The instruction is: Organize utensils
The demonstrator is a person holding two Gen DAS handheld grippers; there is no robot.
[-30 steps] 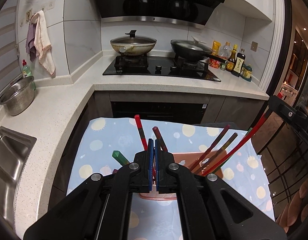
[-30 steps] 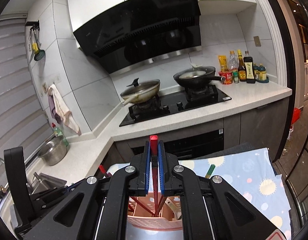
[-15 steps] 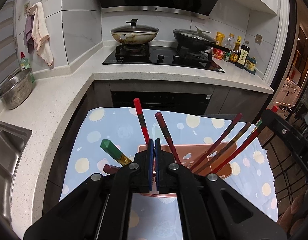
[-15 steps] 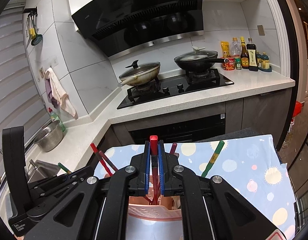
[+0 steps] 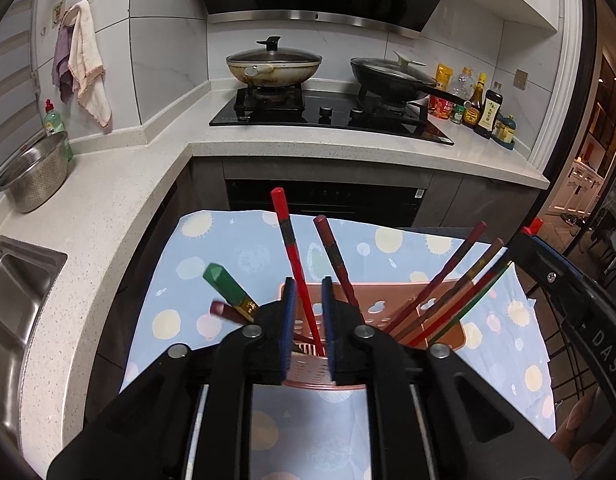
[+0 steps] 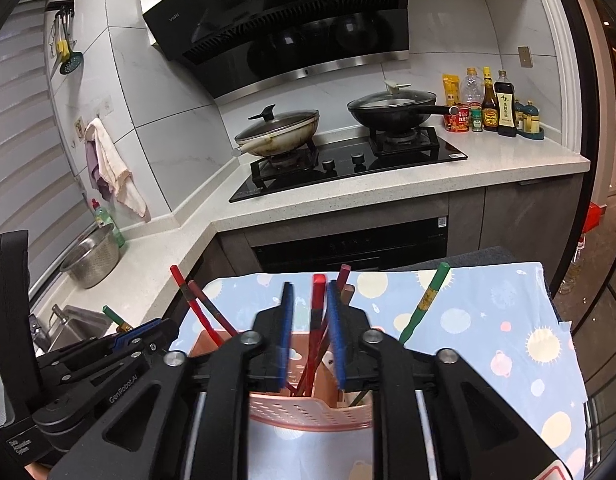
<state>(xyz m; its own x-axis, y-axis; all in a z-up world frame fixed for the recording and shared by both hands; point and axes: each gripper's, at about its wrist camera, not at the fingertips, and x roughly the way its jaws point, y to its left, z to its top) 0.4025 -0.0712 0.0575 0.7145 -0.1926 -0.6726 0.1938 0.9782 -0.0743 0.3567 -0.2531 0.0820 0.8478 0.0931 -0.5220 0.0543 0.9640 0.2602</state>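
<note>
Chopsticks (image 5: 294,256) stand tilted in pink holder (image 6: 308,412).

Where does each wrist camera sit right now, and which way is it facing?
Left wrist: rides the left claw, aimed down and forward at the pink basket with a red chopstick between open jaws; the right claw's body shows at the right edge.
Right wrist: rides the right claw, facing the same basket; the left claw shows at lower left.
Shared: basket, chopsticks, blue cloth, stove.
</note>
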